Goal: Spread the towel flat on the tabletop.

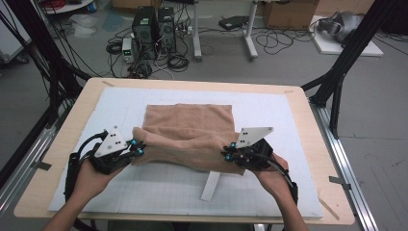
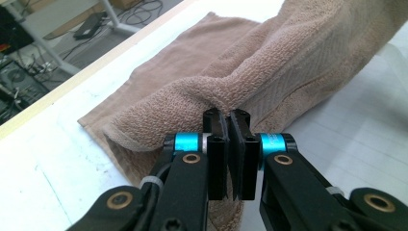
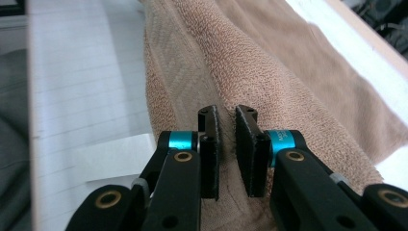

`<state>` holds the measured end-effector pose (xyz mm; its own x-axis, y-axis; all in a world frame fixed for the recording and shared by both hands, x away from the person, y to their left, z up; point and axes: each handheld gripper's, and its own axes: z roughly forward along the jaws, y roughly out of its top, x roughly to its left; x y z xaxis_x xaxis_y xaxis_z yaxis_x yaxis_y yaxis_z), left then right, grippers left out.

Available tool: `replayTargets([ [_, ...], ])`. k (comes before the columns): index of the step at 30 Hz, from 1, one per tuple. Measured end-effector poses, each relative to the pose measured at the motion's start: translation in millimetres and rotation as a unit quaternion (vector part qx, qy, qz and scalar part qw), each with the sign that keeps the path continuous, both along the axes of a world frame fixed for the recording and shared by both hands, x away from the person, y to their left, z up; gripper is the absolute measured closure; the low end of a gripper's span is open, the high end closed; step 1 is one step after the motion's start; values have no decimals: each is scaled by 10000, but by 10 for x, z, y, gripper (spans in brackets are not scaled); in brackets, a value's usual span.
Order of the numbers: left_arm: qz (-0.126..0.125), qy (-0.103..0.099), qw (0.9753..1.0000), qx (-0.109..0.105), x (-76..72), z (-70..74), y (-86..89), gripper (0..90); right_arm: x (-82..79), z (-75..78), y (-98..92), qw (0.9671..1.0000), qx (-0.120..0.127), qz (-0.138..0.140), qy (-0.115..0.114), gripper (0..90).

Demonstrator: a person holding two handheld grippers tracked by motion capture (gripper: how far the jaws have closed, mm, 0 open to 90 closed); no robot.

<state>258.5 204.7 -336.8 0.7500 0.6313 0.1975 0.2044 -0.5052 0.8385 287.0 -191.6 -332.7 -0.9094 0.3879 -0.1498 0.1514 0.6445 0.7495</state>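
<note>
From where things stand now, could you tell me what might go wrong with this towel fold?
1. The right gripper has a small gap between its jaws, with the towel in it; that corner could slip out as it lifts.
2. The left gripper pinches only a bunched ridge of cloth, so the edge may fold unevenly.
3. A white strip lies just beside the towel's near edge and might get dragged along.
</note>
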Motion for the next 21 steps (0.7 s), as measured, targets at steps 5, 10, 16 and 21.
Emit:
replayTargets([
  [5, 107, 419, 9990, 111, 202, -213, -37, 859, 113, -88, 36, 9996, -161, -70, 202, 799],
  [10, 299, 790, 9961, 247, 543, -508, -136, 859, 419, -415, 36, 9973, -181, -379, 597, 798],
  [16, 596, 1115, 9913, 371, 874, -761, -201, 850, 716, -649, 23, 9926, -29, -720, 980, 773],
  [21, 674, 1150, 9905, 326, 944, -813, -208, 809, 762, -677, 19, 9916, 47, -804, 1011, 707],
])
